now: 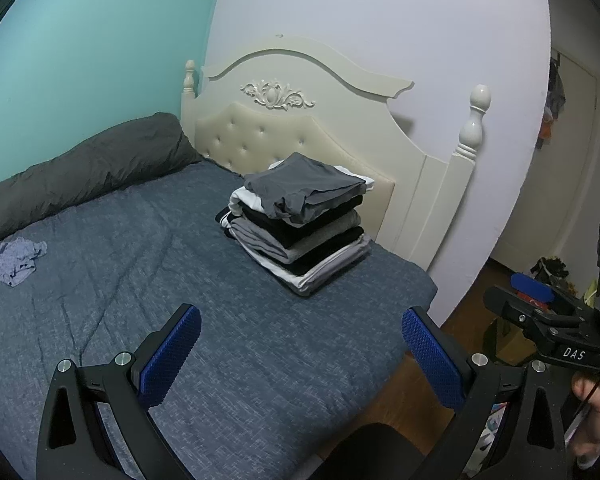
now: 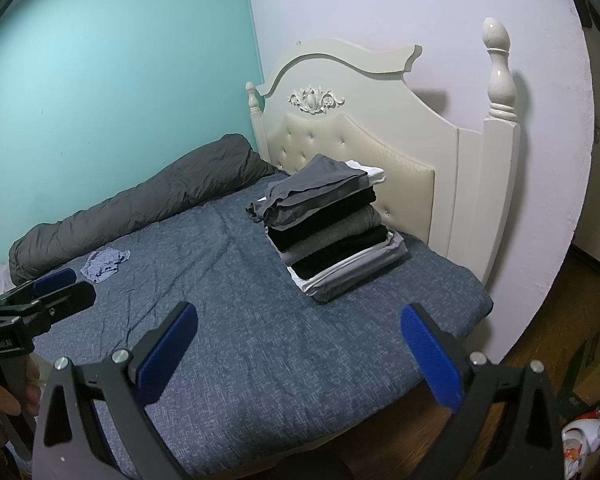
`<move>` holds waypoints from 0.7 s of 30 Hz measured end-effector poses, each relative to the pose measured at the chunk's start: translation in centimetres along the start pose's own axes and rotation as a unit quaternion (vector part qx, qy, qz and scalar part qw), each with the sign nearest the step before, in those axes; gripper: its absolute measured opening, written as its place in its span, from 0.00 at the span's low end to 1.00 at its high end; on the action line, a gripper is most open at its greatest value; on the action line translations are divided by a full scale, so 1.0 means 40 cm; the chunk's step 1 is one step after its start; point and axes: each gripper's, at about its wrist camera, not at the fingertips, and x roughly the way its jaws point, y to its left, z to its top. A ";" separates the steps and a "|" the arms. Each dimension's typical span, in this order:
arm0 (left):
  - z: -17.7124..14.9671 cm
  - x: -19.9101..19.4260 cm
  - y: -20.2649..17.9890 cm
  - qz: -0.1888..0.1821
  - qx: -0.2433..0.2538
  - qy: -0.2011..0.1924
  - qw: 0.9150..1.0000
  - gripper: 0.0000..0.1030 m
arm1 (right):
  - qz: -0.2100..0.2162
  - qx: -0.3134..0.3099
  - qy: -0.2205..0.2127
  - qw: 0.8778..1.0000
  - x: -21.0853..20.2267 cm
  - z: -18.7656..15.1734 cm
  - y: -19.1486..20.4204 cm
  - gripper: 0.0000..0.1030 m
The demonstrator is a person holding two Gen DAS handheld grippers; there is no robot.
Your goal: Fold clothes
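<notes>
both my grippers are spread wide and hold nothing: the left gripper (image 1: 300, 354) and right gripper (image 2: 298, 354) hang over the near edge of the bed (image 1: 148, 280). ahead of them and a bit right sits the stack (image 1: 300, 224) of folded clothes, close to the headboard (image 1: 300, 92). far off to my left lies the one loose garment (image 1: 17, 260), a crumpled pale blue scrap, thin and limp.

my worry: that scrap is small and bunched, so i could pinch the cover with it, or grab two layers and fold it crooked. the stack is soft knit, grey, black and white slabs, its top piece slouching over one side; a careless drop there could tip it.
</notes>
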 end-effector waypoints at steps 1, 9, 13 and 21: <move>0.000 0.000 0.000 0.000 0.000 -0.001 1.000 1.00 | 0.000 0.000 0.000 1.000 0.001 -0.001 0.000 0.99; -0.002 0.002 0.007 -0.003 -0.003 -0.003 1.000 1.00 | 0.000 0.001 0.001 1.000 0.001 -0.003 0.001 0.99; -0.003 0.003 0.007 -0.003 -0.003 -0.003 1.000 1.00 | 0.000 0.002 0.002 1.000 0.000 -0.006 0.001 0.99; -0.005 0.006 0.011 0.002 -0.010 0.003 1.000 1.00 | 0.000 0.002 0.004 1.000 0.002 -0.008 0.003 0.99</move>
